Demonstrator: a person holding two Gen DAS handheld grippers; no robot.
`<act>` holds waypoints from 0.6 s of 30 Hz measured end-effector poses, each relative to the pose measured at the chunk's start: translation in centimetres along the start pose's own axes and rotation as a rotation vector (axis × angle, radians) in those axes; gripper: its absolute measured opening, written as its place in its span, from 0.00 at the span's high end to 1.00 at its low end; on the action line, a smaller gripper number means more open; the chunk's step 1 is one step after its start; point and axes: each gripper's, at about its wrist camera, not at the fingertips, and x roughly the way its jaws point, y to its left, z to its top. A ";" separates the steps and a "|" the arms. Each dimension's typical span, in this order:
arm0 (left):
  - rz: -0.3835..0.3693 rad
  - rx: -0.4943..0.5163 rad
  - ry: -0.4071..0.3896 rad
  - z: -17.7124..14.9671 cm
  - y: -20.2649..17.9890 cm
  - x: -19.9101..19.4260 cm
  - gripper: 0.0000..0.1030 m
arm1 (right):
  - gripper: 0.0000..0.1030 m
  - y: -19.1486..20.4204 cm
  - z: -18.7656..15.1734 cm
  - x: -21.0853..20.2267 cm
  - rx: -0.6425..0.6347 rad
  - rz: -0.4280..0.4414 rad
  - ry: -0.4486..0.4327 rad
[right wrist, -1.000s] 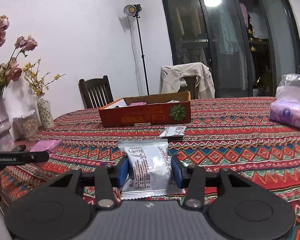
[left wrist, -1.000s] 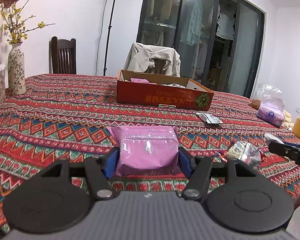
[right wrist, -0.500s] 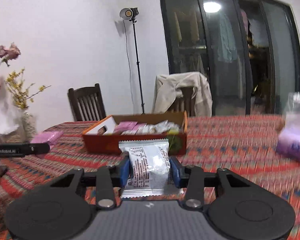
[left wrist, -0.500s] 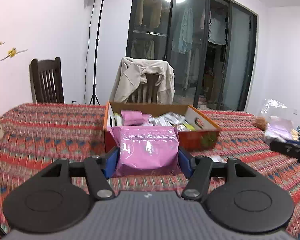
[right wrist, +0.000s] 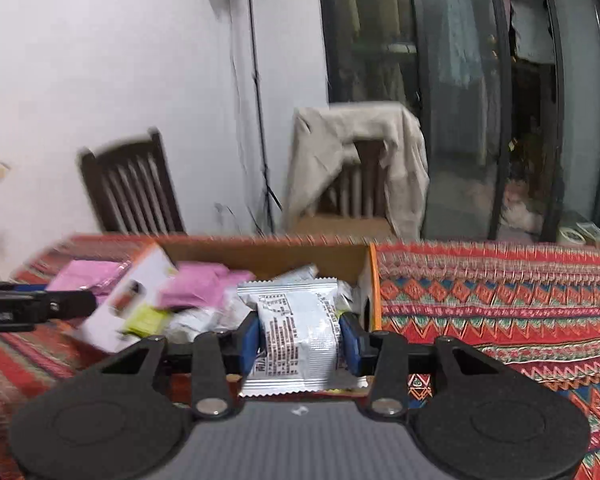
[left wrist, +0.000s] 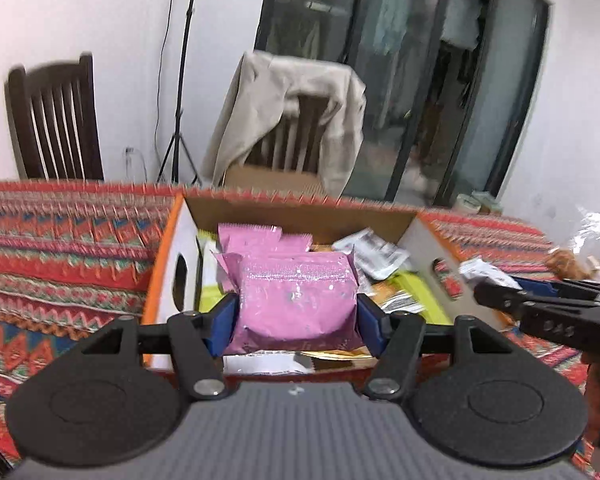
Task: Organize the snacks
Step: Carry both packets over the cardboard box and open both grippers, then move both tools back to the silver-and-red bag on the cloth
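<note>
The left gripper (left wrist: pixel 296 316) has its blue pads pressed on both sides of a pink snack packet (left wrist: pixel 296 300), so the jaws stand moderately wide and closed on it. The packet hangs above the near part of the open cardboard box (left wrist: pixel 300 210), which stands on the table with the red patterned cloth (left wrist: pixel 60 248). Inside the box lie more pink packets (left wrist: pixel 256 238), white wrappers and some yellow-green ones — all a bit blurred.

The right gripper (right wrist: pixel 300 338) holds a white snack packet (right wrist: pixel 298 336) between its pads; the jaws are narrow and clamped on its sides. This packet is over the right end of the same box (right wrist: pixel 374 276), close to its orange right wall. The left gripper's black tip shows at the left edge of the right wrist view.

Behind the table stand a dark wooden chair (left wrist: pixel 54 120) and another chair with a beige jacket (left wrist: pixel 292 120) over it — further back, a light stand and glass doors.
</note>
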 end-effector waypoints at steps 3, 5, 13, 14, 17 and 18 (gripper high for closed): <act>-0.001 0.000 0.030 -0.6 -0.1 2.5 0.38 | 0.60 0.5 -0.3 4.4 -0.017 -0.021 0.068; -0.014 0.001 0.037 -0.9 -0.2 3.6 0.35 | 0.60 0.9 -0.7 6.5 -0.028 -0.040 0.093; -0.054 0.041 0.043 -1.4 -0.5 4.2 0.20 | 0.41 1.2 -1.5 8.4 0.052 0.153 0.154; -0.052 0.034 0.042 -1.3 -0.4 3.9 0.20 | 0.41 0.9 -1.3 8.2 0.071 0.170 0.152; -0.040 0.019 0.032 -0.9 0.1 2.6 0.20 | 0.41 0.1 -0.7 6.9 0.105 0.186 0.125; -0.032 0.018 0.026 -0.7 0.2 1.9 0.20 | 0.41 -0.1 -0.4 6.2 0.108 0.187 0.111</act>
